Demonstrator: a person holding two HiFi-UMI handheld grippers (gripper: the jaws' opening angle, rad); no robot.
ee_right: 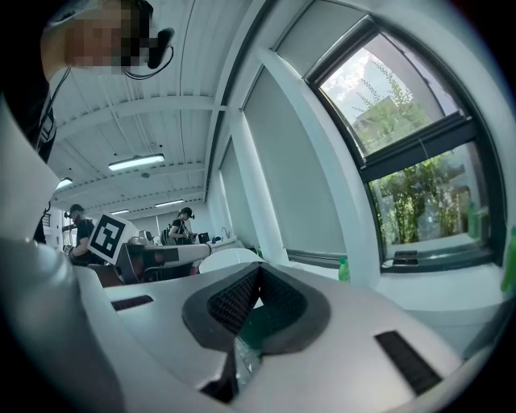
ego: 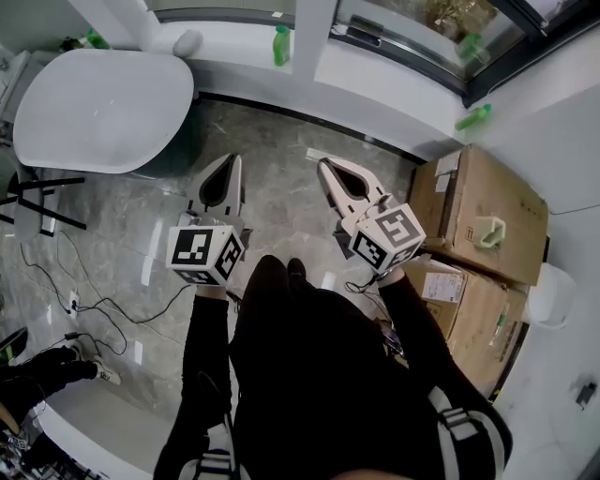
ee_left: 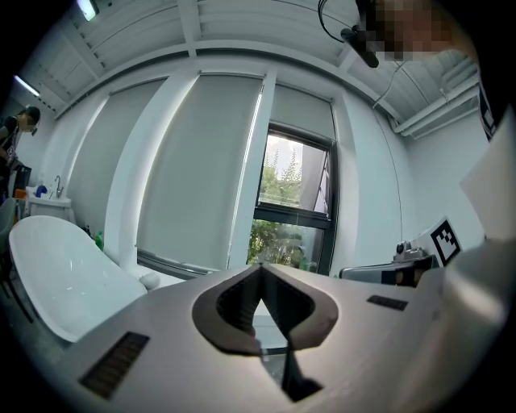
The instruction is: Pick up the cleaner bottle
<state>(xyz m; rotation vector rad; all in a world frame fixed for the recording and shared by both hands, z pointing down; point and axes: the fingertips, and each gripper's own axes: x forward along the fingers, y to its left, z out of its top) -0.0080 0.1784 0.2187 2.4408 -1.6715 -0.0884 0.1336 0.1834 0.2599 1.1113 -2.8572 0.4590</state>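
marble floor (ego: 281, 178), white table (ego: 103, 108), boxes (ego: 478, 211), green bottle (ego: 281, 45)

Small green cleaner bottle (ego: 281, 44), standing upright on the white windowsill (ego: 234, 42), just beside the white window post (ego: 314, 28)

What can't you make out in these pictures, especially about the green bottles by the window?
- Head view: the green bottle on the sill is too small to read its label, so whether it is the cleaner is unclear.
- Head view: the second green bottle, further right, is small; lying or leaning cannot be told.
- Head view: the floor underfoot is hidden by the person's body.
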